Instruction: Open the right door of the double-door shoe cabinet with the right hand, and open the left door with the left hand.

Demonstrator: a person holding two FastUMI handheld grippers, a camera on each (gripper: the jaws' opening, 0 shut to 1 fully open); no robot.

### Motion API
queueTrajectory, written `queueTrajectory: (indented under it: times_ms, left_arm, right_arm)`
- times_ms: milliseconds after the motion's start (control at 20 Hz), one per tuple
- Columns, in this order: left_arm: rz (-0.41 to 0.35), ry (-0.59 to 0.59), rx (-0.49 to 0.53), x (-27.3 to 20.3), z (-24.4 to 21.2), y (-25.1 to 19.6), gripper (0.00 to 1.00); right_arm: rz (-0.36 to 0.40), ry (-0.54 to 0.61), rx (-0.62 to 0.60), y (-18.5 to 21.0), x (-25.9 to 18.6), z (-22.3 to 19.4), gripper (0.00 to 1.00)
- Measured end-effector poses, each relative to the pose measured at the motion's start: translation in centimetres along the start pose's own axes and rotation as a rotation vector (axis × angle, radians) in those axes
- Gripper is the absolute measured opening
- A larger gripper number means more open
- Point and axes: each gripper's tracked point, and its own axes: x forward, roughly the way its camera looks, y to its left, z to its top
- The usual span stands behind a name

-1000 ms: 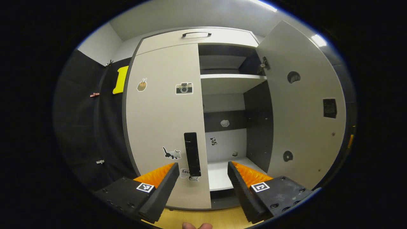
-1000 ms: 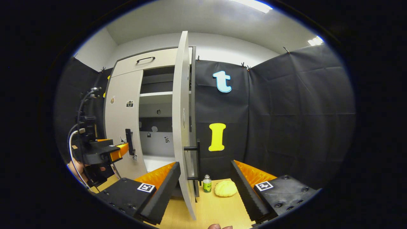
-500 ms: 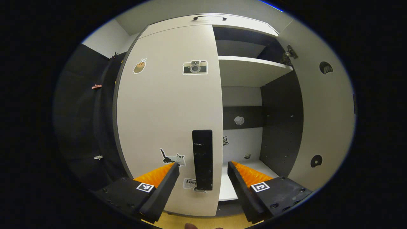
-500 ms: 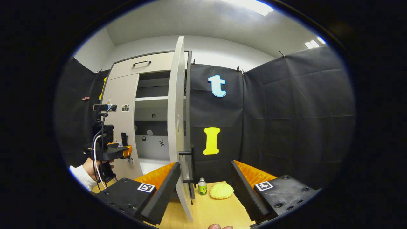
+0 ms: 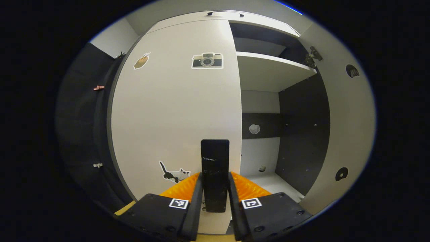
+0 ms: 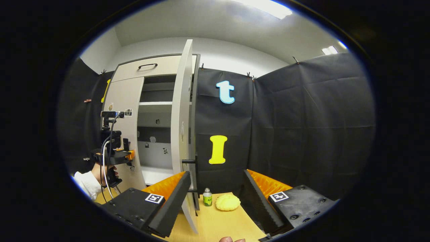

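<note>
Left tool clamped on left door handle, right tool apart, right door just beside it

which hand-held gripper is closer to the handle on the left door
Left. The left hand-held gripper has its fingers on either side of the left door's handle. The right hand-held gripper is open, off by the open right door.

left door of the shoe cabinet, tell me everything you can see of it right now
The left door is a tall, flat, off-white panel, closed against the cabinet while the right door stands swung open. Its face carries stickers: a camera, a cat and a brownish one near the top corner. A black vertical bar handle sits low by its inner edge, and the left gripper is closed on that handle, one finger on each side. Nothing else touches the door.
</note>
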Motion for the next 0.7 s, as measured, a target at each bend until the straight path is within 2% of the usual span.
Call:
queueTrajectory:
  times_ms: [100,250,700]
  left_arm:
    - [0.000,0.010,0.019,0.0,-0.1,0.0,0.35]
    - [-0.016,0.027,0.025,0.0,-0.5,0.0,0.29]
    - [-0.124,0.052,-0.046,-1.6,-0.8,0.9,0.20]
  right_arm:
    - [0.003,0.003,0.002,0.1,-0.1,0.0,0.98]
    - [0.009,0.010,0.006,0.3,-0.4,-0.2,0.98]
    - [0.058,-0.007,0.016,2.5,-0.5,0.5,0.98]
